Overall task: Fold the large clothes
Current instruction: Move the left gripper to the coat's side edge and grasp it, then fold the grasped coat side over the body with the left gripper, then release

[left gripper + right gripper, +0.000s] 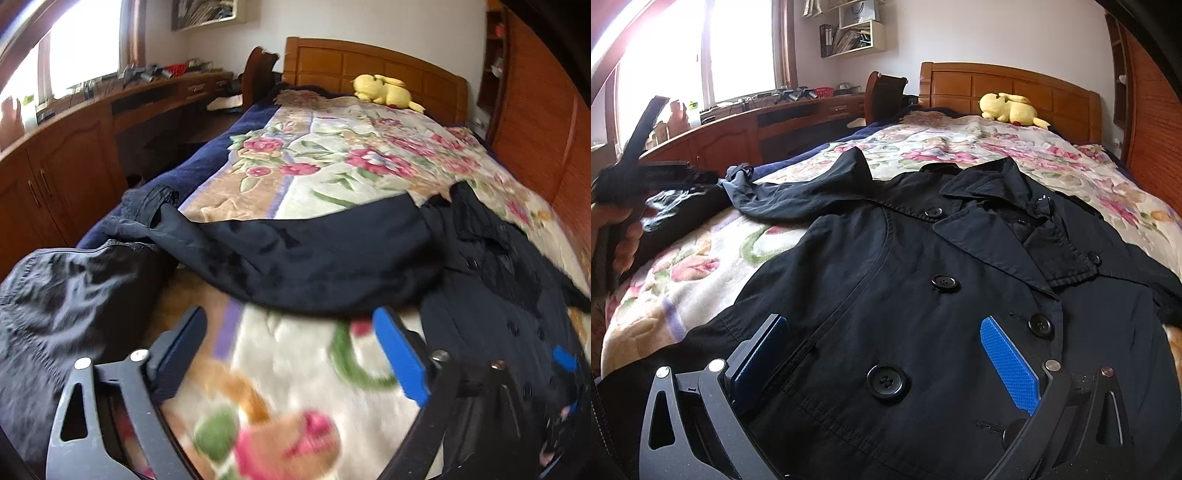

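Black coat (923, 266) lies front-up across the near end of the bed (1089, 173), on a floral blanket (701, 266). At its left a long sleeve (295, 254) stretches toward the bed's edge, its cuff bunched there. The double-breasted front shows dark buttons (886, 382) and a wide, rumpled collar (997, 206). The left gripper (295, 350) hovers wide open over bare blanket beside the coat; the right gripper (882, 354) is also open, just over the buttoned front.
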### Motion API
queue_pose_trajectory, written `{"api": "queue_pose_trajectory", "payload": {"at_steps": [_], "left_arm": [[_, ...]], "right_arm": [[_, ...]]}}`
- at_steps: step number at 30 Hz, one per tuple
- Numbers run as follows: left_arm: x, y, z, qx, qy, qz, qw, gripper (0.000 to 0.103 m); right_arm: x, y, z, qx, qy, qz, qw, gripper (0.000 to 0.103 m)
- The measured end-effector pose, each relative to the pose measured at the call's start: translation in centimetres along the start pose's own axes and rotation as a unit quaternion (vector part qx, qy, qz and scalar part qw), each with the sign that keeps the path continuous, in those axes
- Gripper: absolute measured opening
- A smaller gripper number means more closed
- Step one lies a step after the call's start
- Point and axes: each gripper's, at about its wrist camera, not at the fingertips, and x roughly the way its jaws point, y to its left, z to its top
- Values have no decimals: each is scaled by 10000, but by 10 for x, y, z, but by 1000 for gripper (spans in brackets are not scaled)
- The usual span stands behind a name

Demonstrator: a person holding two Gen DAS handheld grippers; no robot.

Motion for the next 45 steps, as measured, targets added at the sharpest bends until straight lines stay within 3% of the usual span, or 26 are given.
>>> {"api": "queue_pose_trajectory", "payload": {"at_steps": [4,10,17,19,21,22,26,30,36,37,41,45], "left_arm": [[29,23,15,-355,140,16,9993,67],[67,52,23,-723,381,377,9959,53],[103,63,27,-848,661,612,9923,51],[108,63,29,-823,672,621,9924,21],[109,63,33,-857,712,554,9922,7],[107,59,36,-826,678,513,9929,4],[75,20,53,-371,347,422,9978,4],[28,-38,69,122,111,-21,9999,3],[-32,-127,75,973,-14,-599,9935,4],[-38,-136,73,1085,17,-661,9919,8],[-54,-147,62,1339,-3,-636,9890,20],[-44,-125,59,1229,8,-425,9915,33]], "right_arm": [[-3,8,-2,-59,-1,-26,10000,103],[-2,7,-4,-44,5,2,10000,103],[-3,5,-5,-21,-6,34,10000,103],[-4,5,-5,-14,-13,38,10000,103],[-4,5,-5,-10,-18,39,10000,103],[-4,5,-5,-7,-17,39,10000,103],[-5,5,-5,7,-41,46,10000,103],[-6,5,-5,40,-63,55,10000,103],[-7,6,-5,86,-87,59,9999,103],[-7,6,-5,86,-90,57,9999,103],[-8,6,-5,95,-132,47,9999,103],[-8,6,-5,117,-155,48,9998,103]]}}
